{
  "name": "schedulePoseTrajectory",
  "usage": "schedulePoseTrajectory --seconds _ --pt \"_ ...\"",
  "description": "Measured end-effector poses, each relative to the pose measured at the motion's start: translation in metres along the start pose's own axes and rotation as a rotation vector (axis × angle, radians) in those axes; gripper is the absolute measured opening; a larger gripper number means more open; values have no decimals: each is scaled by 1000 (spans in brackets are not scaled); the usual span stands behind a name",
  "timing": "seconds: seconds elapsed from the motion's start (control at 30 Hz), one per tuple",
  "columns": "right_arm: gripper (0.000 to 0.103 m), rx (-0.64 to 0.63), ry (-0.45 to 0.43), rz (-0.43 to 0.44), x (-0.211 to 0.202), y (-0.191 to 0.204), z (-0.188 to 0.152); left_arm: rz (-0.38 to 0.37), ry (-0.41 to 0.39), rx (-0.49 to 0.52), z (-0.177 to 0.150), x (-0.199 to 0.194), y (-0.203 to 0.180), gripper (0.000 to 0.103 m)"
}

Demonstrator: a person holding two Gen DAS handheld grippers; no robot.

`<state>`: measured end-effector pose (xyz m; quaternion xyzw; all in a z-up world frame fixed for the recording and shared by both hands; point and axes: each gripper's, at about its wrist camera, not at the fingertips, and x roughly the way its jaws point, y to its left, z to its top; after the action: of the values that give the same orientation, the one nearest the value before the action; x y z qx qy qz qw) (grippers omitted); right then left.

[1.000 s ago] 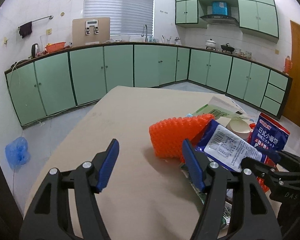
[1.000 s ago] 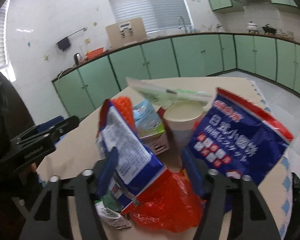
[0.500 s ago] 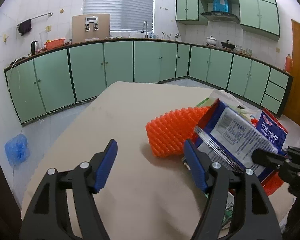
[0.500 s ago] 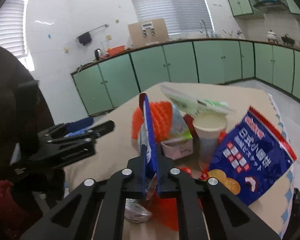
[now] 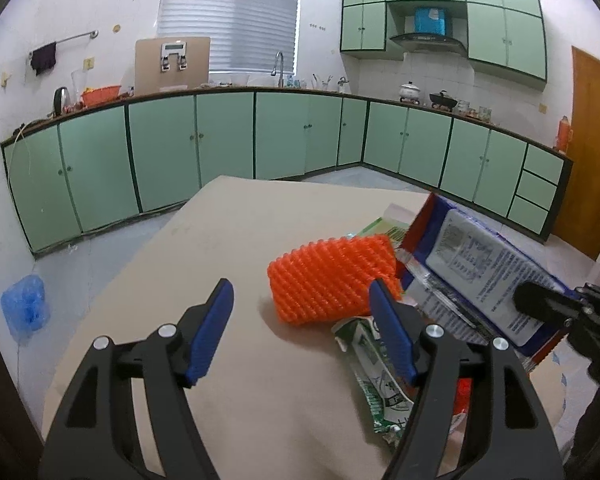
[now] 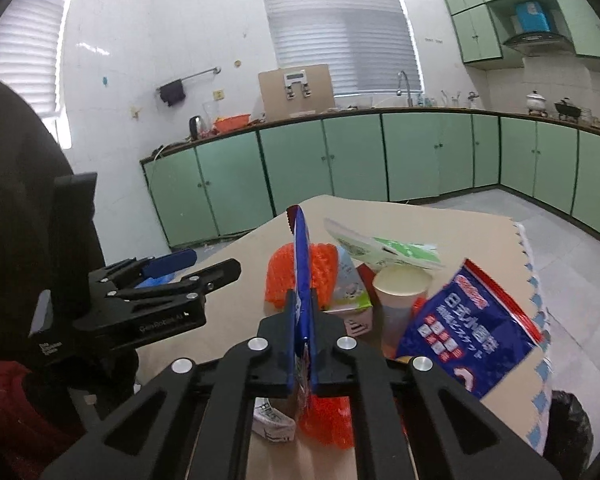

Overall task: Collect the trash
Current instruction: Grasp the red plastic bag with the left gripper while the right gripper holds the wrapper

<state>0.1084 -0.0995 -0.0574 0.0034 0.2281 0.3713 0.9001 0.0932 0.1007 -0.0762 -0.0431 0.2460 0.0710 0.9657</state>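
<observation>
My right gripper (image 6: 302,332) is shut on a blue and white snack wrapper (image 6: 301,264), which stands edge-on between the pads, lifted off the pile. In the left wrist view the same wrapper (image 5: 480,264) hangs tilted, pinched at its near end by the right gripper (image 5: 540,304). My left gripper (image 5: 302,332) is open over the tan table (image 5: 240,240) with nothing between its fingers. Just beyond its right finger lies an orange foam net (image 5: 332,280). A crumpled green and white wrapper (image 5: 376,372) lies under that finger.
More trash sits behind the held wrapper: a small carton (image 6: 348,292), a paper cup (image 6: 400,292), a flat green and white packet (image 6: 380,244), a blue biscuit bag (image 6: 468,328) and red plastic (image 6: 324,420). A black bag (image 6: 568,428) hangs at the table's right edge.
The right gripper closed on the blue and white wrapper, then rose with it, turning it edge-on. The left gripper stayed about where it was, still open.
</observation>
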Motion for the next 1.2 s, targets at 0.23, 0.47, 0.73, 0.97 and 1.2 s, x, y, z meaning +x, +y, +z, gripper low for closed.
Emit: schedulePoseTrajectory --seconds 0.23,0.47,0.73,0.97,1.2 --pt "5 41 -72 -54 -48 -12 4 -73 23 11 -8 -1 -21 68" --pt "5 71 -96 -145 -81 -30 -7 -161 51 67 -22 2 -63 72" --pt "5 120 -83 -199 -96 -50 -24 -204 121 99 -39 24 -98 72" --pt "5 154 -78 -215 -104 -61 -35 -209 178 117 -51 35 -119 73" --pt "5 189 -61 -228 -106 -71 -48 -222 234 140 -64 43 -130 28"
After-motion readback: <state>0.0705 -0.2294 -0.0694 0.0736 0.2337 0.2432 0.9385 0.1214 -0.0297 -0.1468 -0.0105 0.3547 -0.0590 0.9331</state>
